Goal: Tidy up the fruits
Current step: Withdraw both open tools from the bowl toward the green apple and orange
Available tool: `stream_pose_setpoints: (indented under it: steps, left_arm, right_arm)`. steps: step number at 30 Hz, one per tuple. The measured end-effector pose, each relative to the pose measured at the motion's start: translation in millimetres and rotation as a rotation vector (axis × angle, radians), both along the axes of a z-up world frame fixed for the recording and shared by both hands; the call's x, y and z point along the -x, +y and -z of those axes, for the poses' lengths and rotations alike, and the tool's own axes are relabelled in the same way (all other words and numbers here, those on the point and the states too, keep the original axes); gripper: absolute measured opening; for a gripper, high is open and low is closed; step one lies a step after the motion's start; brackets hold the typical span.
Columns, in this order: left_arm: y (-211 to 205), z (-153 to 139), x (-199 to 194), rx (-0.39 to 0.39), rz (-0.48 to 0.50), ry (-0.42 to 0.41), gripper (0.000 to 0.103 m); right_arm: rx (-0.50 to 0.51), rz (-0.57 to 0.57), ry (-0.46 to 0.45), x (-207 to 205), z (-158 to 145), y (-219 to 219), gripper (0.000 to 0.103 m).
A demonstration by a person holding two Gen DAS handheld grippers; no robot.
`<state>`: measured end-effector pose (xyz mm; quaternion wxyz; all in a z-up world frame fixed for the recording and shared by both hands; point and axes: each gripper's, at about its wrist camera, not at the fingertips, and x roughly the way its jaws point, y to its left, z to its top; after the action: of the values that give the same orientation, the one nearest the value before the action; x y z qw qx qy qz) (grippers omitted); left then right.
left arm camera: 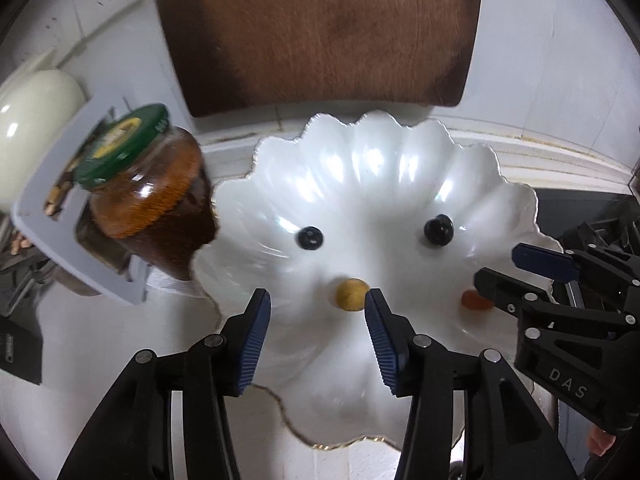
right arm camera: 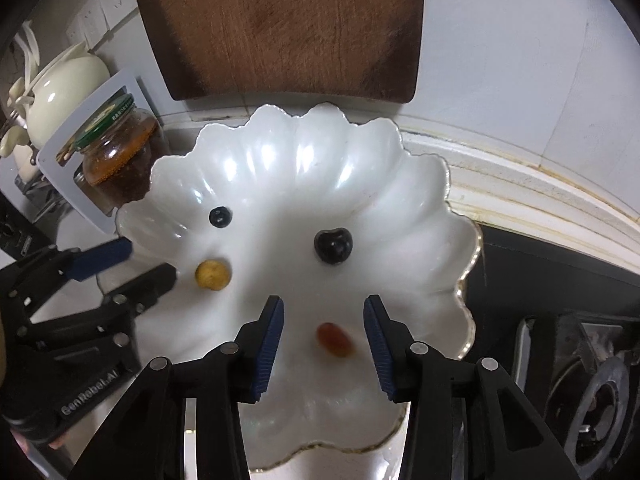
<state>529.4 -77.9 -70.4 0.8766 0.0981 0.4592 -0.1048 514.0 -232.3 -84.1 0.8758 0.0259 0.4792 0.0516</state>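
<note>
1. We hover both tools over the scalloped white plate (left arm camera: 400,152), where the fruits lie spread apart.
2. Our left hand-held gripper (left arm camera: 316,300) stands partly open and empty; the yellow fruit (left arm camera: 352,294) touches its right pad.
3. Our right hand-held gripper (right arm camera: 324,312) is partly open too, the red fruit (right arm camera: 334,339) lying free between its jaws.
4. Two dark berries (right arm camera: 333,246) rest farther back, likely already arranged.

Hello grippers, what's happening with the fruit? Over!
Left gripper open, right gripper open, nothing held. Four fruits on white dish: yellow, red, two dark. Nothing in the way.
</note>
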Motion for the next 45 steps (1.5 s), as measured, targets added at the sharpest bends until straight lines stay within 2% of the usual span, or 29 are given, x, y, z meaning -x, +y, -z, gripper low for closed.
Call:
stream_pose_setpoints:
  steps: [15,26,34,45]
  left_arm:
    - [5,-45,56,-0.016,-0.018,-0.123,0.055]
    - [14,-78,103,0.031,-0.007,-0.210,0.057]
    - [20,-91,135,0.045,-0.005,-0.268,0.059]
    - [25,-97,176,0.072,-0.015,-0.297,0.060]
  right_arm:
    - [-0.024,0.001,-0.108,48,-38,-6,0.043]
    - [-0.044,-0.008,-0.211,91,-70,-2,0.043]
    - [-0.007,-0.008,-0.300,127,-90,-1,0.043]
    - [0.011,-0.034,-0.324,169,-93,2,0.043]
